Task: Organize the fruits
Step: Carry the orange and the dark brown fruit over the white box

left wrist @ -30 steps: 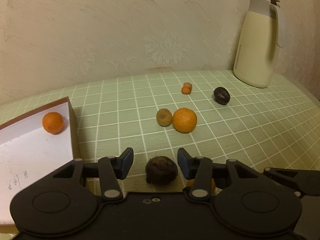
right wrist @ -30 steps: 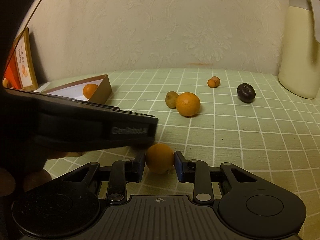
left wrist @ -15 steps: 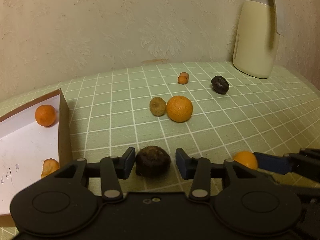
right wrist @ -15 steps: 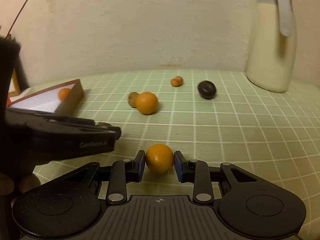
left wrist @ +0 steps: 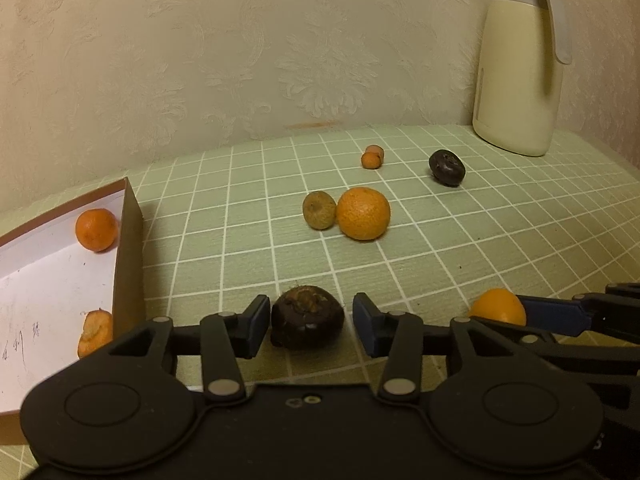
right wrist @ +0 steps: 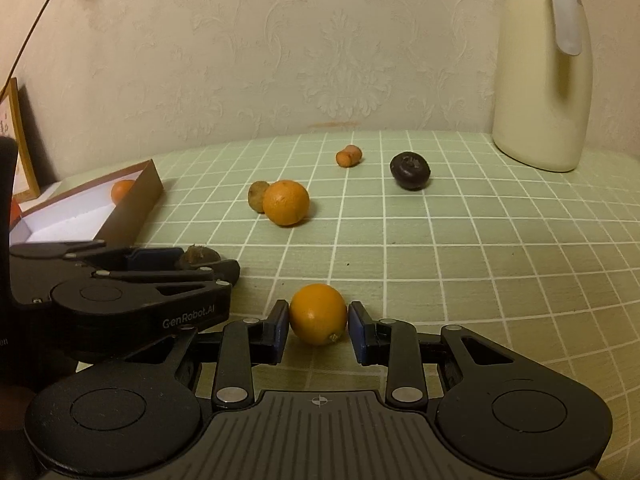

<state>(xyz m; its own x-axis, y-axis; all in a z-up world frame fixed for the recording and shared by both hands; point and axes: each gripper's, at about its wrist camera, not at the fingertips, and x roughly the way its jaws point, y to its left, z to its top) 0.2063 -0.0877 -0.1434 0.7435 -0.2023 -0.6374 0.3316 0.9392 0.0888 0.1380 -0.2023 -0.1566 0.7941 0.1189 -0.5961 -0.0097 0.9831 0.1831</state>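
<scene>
Closing in: left gripper [left wrist: 307,324] now has the dark fruit [left wrist: 307,317] between its fingers, touching the left pad, a gap remaining at the right, so it is open, no grip yet. Right gripper [right wrist: 318,327] holds the orange [right wrist: 318,314] clamped between both pads, as half a second ago. Box [left wrist: 129,248] lies left of the left fingers; both fruits seem bound there.

Five oranges [left wrist: 363,213], two dark fruits [left wrist: 447,167], one kiwi [left wrist: 319,210]

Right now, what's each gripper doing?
Left gripper: open around the dark brown fruit, right finger not touching.
Right gripper: shut on the orange.
</scene>
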